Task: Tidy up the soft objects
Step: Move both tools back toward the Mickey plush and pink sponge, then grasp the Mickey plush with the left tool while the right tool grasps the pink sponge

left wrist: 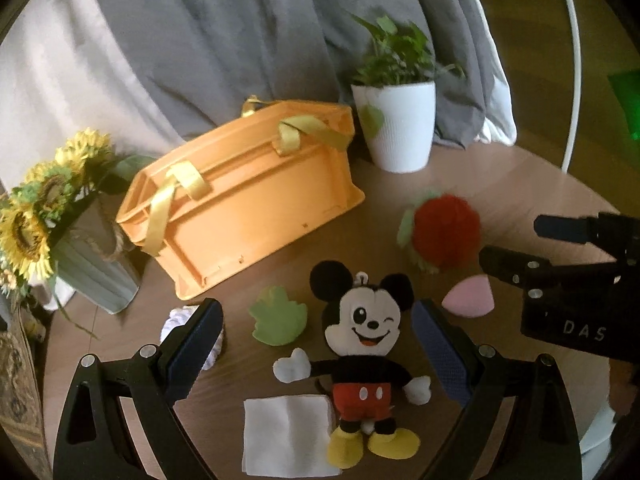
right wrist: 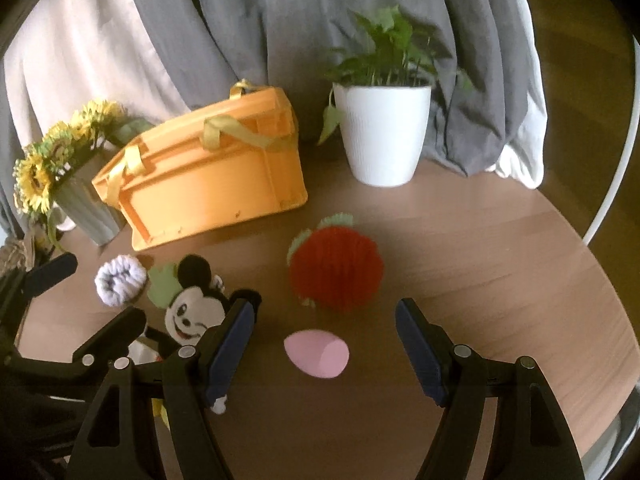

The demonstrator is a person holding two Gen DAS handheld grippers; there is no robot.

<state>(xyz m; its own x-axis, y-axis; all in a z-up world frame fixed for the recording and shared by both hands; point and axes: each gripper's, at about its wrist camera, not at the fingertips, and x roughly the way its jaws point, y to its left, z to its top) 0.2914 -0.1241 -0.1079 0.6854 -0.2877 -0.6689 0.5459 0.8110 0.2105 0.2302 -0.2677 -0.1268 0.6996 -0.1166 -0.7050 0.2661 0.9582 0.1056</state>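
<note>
the left wrist view shows things the right one hides: a folded white cloth [left wrist: 286,436] at the bottom centre, the full mouse plush [left wrist: 362,364] lying face up just right of it, and a green leaf-shaped sponge [left wrist: 278,316] just left of the plush's head. the left gripper [left wrist: 316,344] stands wide with nothing pressed between its pads; the plush lies in the gap below it. a white knitted piece [left wrist: 176,320] peeks from behind the left finger.

the right wrist view shows the pink sponge [right wrist: 316,354] in the lower middle, lying between the spread fingers of the right gripper [right wrist: 324,344], which stands wide and grips nothing. that sponge is partly hidden in the left view at centre right [left wrist: 468,298], behind the right gripper's black body. in the right view the knitted piece [right wrist: 120,282] appears whole at centre left, and only the plush's head [right wrist: 190,308] shows.

both views show the red pompom fruit [right wrist: 336,266] near the middle, the orange basket [left wrist: 244,196] with yellow ribbon handles tipped on its side beyond it, a white potted plant [right wrist: 380,132] at upper right and a sunflower vase [left wrist: 80,248] at left.

everything rests on a round wooden table [right wrist: 500,264] with a white rim; grey and pale curtains [left wrist: 220,32] hang behind.
</note>
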